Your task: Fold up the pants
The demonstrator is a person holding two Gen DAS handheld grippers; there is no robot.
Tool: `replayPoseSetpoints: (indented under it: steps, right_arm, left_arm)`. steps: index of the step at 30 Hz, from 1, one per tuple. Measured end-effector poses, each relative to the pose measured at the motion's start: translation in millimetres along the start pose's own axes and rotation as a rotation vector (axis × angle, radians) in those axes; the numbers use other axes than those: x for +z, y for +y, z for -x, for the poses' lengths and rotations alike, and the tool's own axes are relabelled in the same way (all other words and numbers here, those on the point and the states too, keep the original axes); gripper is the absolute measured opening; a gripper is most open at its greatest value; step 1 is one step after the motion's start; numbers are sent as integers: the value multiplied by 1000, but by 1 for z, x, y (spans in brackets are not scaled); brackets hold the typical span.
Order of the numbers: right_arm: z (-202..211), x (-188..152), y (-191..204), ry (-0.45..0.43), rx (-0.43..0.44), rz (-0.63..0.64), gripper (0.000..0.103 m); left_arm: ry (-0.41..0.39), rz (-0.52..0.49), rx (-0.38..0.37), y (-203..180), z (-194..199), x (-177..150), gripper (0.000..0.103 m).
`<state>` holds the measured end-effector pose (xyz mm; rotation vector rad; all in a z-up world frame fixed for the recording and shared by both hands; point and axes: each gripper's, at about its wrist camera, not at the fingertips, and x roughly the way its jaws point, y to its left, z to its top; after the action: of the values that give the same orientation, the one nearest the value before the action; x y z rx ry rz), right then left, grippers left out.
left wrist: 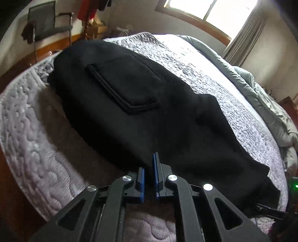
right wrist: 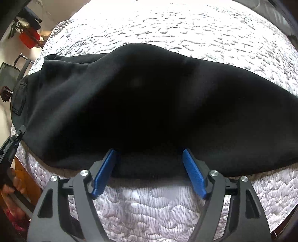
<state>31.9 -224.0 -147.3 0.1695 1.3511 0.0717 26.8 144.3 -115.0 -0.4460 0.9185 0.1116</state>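
Black pants lie on a white quilted bed, back pocket facing up. My left gripper is at the pants' near edge, its blue pads nearly together, with black cloth between them. In the right wrist view the pants spread across the bed. My right gripper is open wide, its blue fingers on either side of the pants' near hem at the bed edge. The left gripper also shows in the right wrist view at the far left.
A grey duvet is bunched on the far right of the bed. A black chair and red clothing stand by the wall beyond the bed. A window is behind. Wooden floor lies below the bed edge.
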Motion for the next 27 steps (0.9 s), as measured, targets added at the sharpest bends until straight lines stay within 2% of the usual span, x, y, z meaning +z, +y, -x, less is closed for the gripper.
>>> replayPoseSetpoints:
  steps: [3,5,7,10,13,16,19,21,24,27]
  right_arm:
    - [-2,3,3,-6,-1,-1,76]
    - [-3,4,4,-8,-3,0,78]
    - [-5,8,6,-9,-10,0,79]
    - [-12,14,13,-9,-32,12,82]
    - [-14,16,17,-13,-41,25,83]
    - [-7,16,12,-35,8,13,79]
    - [5,10,-6,-51,43,-29,77]
    - [14,5,-28,-67,50,-75,77]
    - [31,-5,-69,-104,27,-161,77]
    - [49,-18,-118,-150,8,-268,77]
  left_arm:
    - [-4,39,-44,6,2,16,17]
    - [-4,40,-43,11,4,25,24]
    - [6,37,-33,13,-1,33,24]
    - [65,24,57,18,-22,31,26]
    - [29,-67,104,3,-20,25,26]
    - [23,-68,112,-4,-9,23,26]
    - [23,-72,131,-14,5,17,24]
    - [27,-85,110,-22,14,9,24]
    - [40,-143,58,-47,24,-6,24]
    - [66,-241,-27,-88,26,-23,24]
